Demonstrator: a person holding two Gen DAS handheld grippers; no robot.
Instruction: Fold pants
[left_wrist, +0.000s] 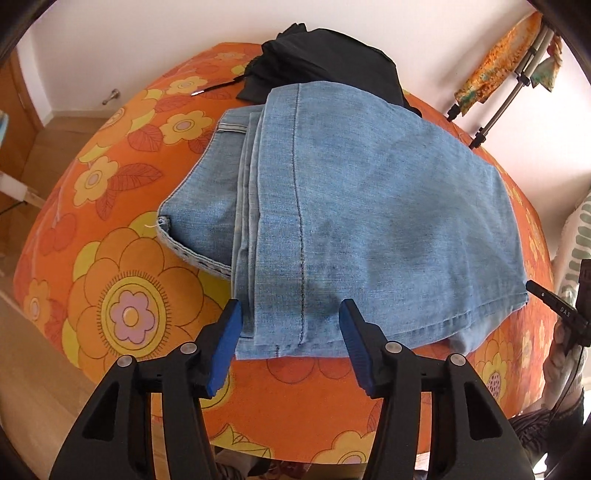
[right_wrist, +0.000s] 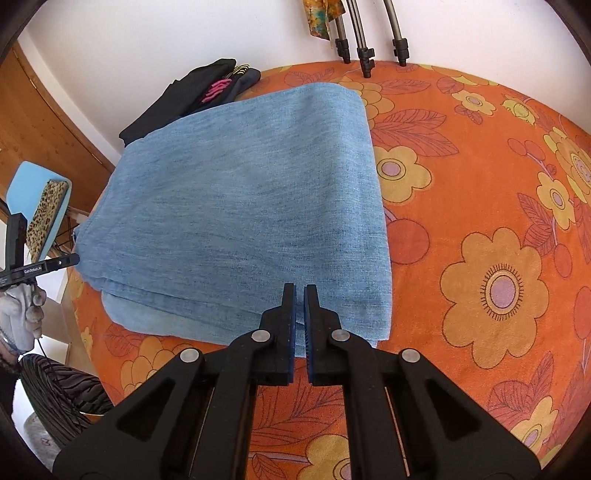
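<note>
Nearest the lens in the left wrist view, the left gripper (left_wrist: 291, 314) stands with its blue pads apart and nothing between them, poised over the near hem end of the jeans (left_wrist: 343, 206), which lie just beyond and under its tips. The jeans are folded into a thick blue stack on the orange flowered bedspread (left_wrist: 122, 295), close to its near edge; the long axis of the stack runs away from the near edge toward the far edge by the wall, with the waistband and a pocket corner sticking out from under the top layer on the left side. In the right wrist view the right gripper (right_wrist: 300, 291) has its fingers pressed together on nothing, tips over the near right corner of the same stack, where the fold line is smooth. Judging from this, each tool has one near corner directly ahead, and the left, being released, looks readier to take cloth; the right would have to part its fingers first. A pile of dark clothes (left_wrist: 325, 62) sits touching the stack's far end, so a fold sent away from the near edge could land on it. Tripod legs (right_wrist: 364, 44) stand at the far edge, well clear.
</note>
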